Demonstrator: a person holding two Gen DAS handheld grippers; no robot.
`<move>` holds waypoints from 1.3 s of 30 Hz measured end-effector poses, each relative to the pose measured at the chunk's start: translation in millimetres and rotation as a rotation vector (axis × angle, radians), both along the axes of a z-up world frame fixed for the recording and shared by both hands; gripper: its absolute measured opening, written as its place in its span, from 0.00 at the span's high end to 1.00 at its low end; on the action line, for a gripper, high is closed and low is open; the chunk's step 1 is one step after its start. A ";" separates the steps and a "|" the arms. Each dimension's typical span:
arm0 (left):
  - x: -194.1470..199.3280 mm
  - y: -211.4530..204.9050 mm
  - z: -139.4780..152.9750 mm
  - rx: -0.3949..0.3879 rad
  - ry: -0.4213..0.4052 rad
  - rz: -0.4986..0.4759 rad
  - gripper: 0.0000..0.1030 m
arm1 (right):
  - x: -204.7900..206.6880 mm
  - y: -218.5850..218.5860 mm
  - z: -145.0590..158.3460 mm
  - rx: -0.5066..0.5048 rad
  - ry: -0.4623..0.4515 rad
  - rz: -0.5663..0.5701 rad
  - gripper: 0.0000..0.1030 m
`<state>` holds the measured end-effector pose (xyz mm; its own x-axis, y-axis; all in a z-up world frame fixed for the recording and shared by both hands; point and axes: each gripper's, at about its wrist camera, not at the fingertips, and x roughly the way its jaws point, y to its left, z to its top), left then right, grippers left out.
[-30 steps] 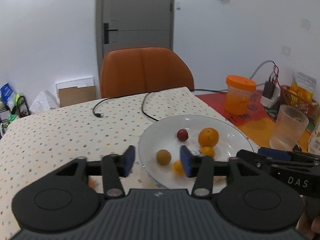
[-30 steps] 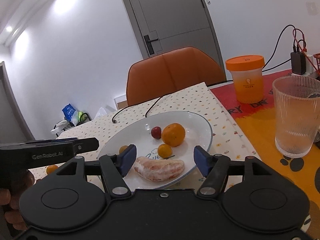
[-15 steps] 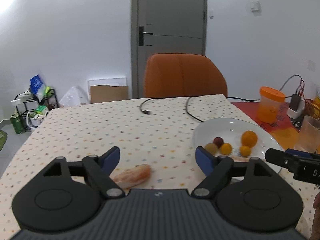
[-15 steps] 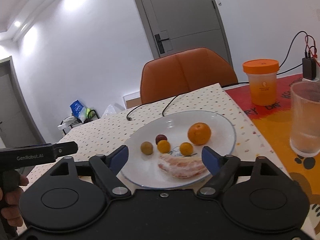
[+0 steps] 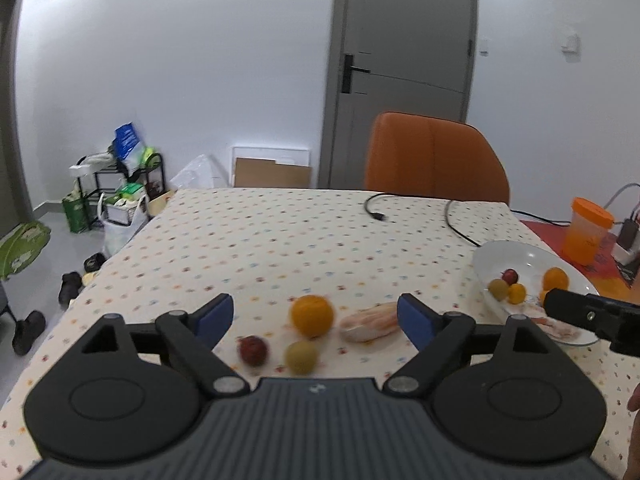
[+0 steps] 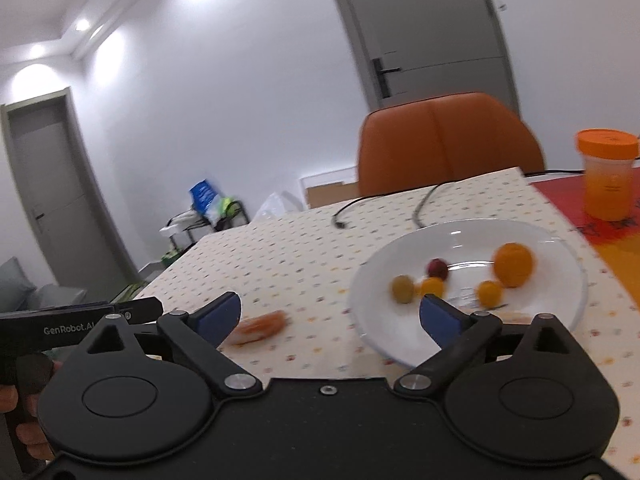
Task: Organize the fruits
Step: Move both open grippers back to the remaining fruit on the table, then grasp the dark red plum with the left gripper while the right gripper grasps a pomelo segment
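Near the table's (image 5: 280, 240) front edge, my left tongs (image 5: 316, 318) gape wide over loose fruit; right tongs (image 6: 330, 314) open, empty. Next, I'd grasp the orange (image 5: 311, 315) for the plate (image 6: 560, 240).

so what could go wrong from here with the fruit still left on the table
The orange, red fruit and green fruit are round and sit loose near the table edge, so a nudge from the open left gripper could roll them off. The peeled segment looks soft; a hard pinch could crush it. The right gripper hangs close over the plate rim and could knock it.
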<state>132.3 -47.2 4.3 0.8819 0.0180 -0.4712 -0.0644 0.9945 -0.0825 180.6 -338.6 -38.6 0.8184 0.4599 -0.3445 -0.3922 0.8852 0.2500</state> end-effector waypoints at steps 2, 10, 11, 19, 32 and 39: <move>-2.8 9.7 -1.7 -0.012 0.003 0.017 0.15 | 1.0 10.1 0.1 -0.008 0.003 0.022 0.06; -9.3 39.3 -13.1 -0.053 0.009 0.063 0.16 | 1.5 43.2 -3.5 -0.030 0.025 0.085 0.06; -9.0 41.8 -14.8 -0.055 0.014 0.069 0.17 | 1.9 46.6 -4.3 -0.034 0.027 0.091 0.06; -6.4 51.9 -27.9 -0.076 0.030 0.087 0.31 | 8.6 63.6 -9.9 -0.052 0.048 0.128 0.06; 11.3 53.6 -48.0 -0.110 0.076 0.080 0.53 | 29.8 82.0 -20.8 -0.096 0.099 0.163 0.06; 24.3 54.6 -57.1 -0.129 0.100 0.076 0.68 | 41.8 89.3 -26.6 -0.109 0.117 0.173 0.06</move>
<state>156.5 7.4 -52.8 0.8288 0.0166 -0.5593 -0.1531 0.9681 -0.1982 222.4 -249.3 -65.1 0.6825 0.5447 -0.4874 -0.5141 0.8317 0.2096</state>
